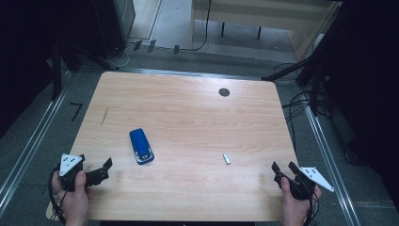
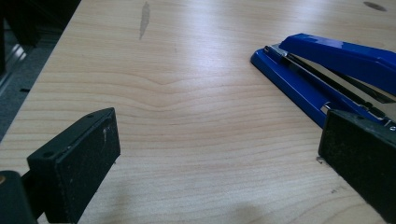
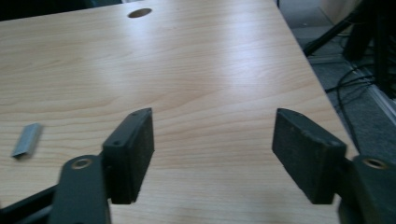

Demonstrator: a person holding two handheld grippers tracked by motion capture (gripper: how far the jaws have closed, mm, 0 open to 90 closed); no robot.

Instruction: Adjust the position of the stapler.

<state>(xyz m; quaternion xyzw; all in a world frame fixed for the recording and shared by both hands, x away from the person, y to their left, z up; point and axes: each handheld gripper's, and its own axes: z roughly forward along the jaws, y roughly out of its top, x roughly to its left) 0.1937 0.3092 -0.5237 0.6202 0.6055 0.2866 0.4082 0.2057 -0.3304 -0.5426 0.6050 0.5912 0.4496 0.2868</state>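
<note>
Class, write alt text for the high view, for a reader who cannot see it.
A blue stapler lies left of centre on a light wooden table, with a small silver strip of staples lying apart to its right. At the near edge, a person's hands hold the left claw and the right claw, both open and empty.

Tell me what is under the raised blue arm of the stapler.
Under the stapler's lifted blue arm, the left gripper view shows a silver metal staple channel running above the blue base, which lies flat on the wooden table. Whether staples are loaded is hidden, and one black jaw covers the rear end.
</note>
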